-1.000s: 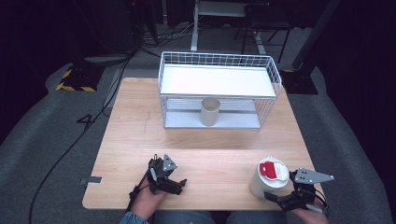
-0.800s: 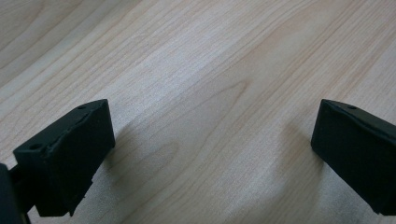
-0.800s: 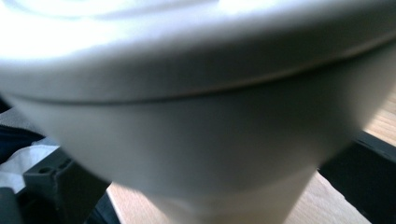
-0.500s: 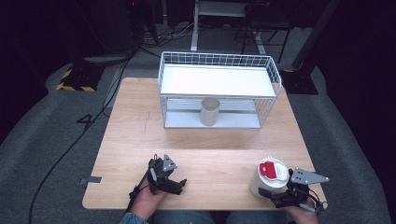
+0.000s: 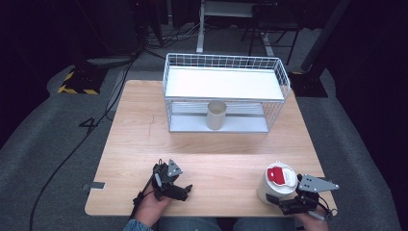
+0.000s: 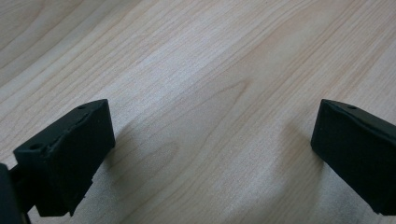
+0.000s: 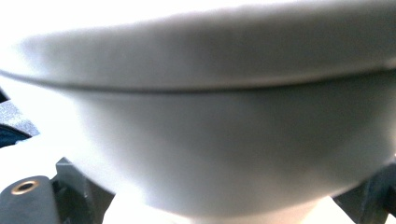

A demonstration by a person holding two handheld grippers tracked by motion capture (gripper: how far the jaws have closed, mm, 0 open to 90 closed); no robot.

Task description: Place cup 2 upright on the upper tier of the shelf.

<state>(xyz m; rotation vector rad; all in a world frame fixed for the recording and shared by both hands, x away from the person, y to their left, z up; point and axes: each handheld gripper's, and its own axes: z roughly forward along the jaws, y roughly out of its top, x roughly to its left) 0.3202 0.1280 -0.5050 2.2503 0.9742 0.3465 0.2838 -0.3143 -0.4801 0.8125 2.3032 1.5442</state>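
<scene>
A white container [image 5: 278, 185] with a red-and-white lid [image 5: 279, 174] stands upright near the table's front right corner. My right gripper [image 5: 275, 198] is at its near side, low down, jaws open on either side of the body. In the right gripper view the container's grey-white wall [image 7: 224, 140] sits between the two jaws, very close and blurred. My left gripper [image 5: 183, 191] rests on the wooden table [image 5: 216, 154] at the front left, open. Bare wood lies between its widely spread jaws in the left gripper view, where the left gripper [image 6: 212, 154] holds nothing.
A white wire rack [image 5: 223, 82] with a flat white shelf stands at the back of the table. A beige cup [image 5: 216, 114] stands upright on the rack's lower level. The table's front edge is right behind both hands.
My right gripper has slid left and closer to the white container, its jaws now around the lower body. The left gripper has stayed still.
</scene>
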